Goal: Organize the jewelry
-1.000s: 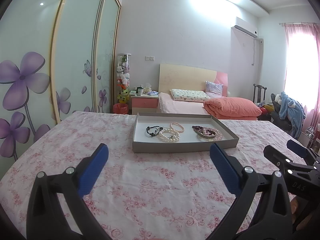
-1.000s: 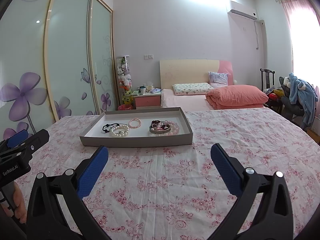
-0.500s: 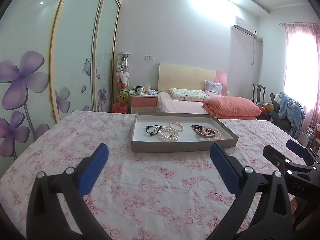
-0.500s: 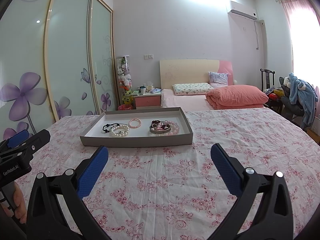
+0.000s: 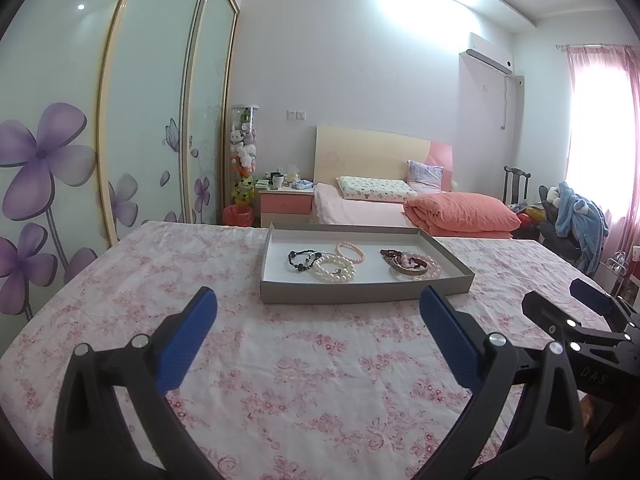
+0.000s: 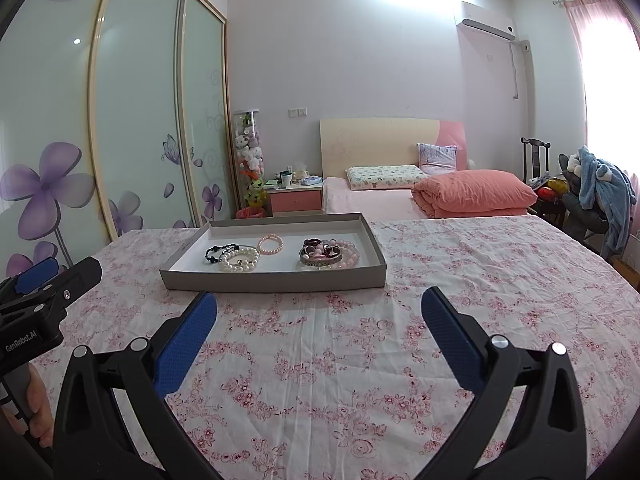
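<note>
While both tools, left tool [image 5: 316, 320] and right tool [image 6: 318, 322], gape wide and empty, the jewelry tray [image 6: 276, 280] sits mid-frame on the desk [image 6: 460, 280].

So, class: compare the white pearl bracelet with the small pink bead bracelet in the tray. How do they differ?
The white pearl bracelet is white, and looks bulkier with several strands; the pink bead bracelet is pale pink, a single smaller loop. The white one lies nearer the tray's front wall, touching a black bead bracelet; the pink one lies farther back. Both lie flat and are beaded rings.
</note>
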{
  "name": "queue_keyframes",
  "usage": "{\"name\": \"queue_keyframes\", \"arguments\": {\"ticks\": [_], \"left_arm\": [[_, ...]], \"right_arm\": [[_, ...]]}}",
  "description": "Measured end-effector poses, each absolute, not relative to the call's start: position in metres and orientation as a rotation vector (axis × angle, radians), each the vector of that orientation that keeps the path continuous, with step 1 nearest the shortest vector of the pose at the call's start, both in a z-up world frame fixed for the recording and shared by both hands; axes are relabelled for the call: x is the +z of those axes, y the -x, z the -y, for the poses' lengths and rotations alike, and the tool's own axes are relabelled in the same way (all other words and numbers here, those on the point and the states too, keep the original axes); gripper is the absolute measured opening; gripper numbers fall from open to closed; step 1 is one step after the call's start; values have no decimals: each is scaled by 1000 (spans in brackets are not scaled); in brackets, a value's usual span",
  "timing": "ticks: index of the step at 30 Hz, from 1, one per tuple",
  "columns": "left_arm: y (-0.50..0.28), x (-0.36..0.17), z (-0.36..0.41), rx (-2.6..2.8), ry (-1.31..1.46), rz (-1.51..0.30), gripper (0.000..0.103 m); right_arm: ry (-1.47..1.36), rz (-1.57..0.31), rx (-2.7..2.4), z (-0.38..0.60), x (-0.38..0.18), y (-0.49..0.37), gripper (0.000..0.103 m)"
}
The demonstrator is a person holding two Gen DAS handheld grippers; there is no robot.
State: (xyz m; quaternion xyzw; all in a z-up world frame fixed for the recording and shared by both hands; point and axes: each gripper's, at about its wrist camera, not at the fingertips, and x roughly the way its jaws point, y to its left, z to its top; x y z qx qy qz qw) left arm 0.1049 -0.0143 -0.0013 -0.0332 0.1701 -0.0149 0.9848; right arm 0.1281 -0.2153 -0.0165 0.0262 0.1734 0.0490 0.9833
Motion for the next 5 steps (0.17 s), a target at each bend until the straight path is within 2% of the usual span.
{"name": "queue_keyframes", "arguments": {"ticks": [5], "left_arm": [[-108, -1, 12, -33, 67, -349, 99]], "right_arm": [[-52, -349, 98, 215, -16, -128, 101]]}}
